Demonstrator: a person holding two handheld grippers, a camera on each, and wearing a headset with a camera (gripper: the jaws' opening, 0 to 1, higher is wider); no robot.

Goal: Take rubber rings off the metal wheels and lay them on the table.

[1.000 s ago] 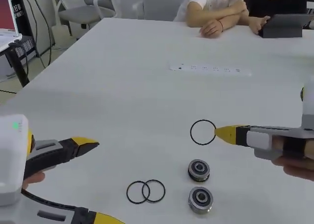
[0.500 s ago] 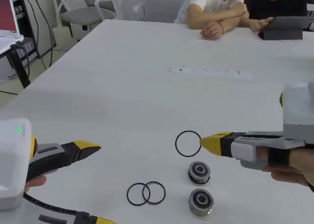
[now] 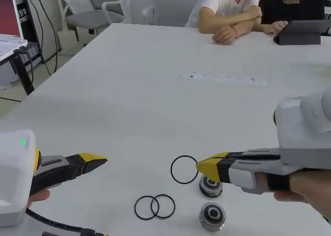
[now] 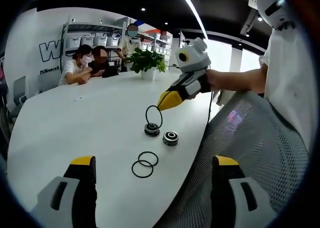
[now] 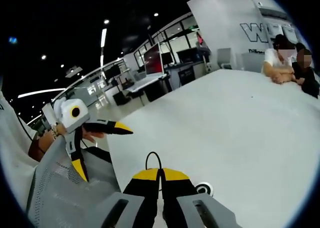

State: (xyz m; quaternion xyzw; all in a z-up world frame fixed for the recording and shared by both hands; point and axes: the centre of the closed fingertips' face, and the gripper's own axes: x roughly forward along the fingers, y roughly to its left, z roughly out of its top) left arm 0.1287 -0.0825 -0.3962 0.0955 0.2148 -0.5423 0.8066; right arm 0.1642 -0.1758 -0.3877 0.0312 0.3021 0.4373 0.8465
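Gaping wide, the left gripper [image 4: 154, 162] grasps nothing, well left of the far metal wheel [image 3: 209, 186]. Two thin black rubber rings [image 3: 154, 199] lie overlapped on the smooth white table [image 3: 129, 91], left of that wheel. A third ring [image 3: 184, 156] stands upright just beside it, pinched in the right gripper's [image 3: 199, 166] clenched yellow tips. The near wheel [image 3: 212, 214], grooved and shiny, sits just beside it.

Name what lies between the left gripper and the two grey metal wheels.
Two overlapping black rubber rings, flat on the white table, in the left gripper view.
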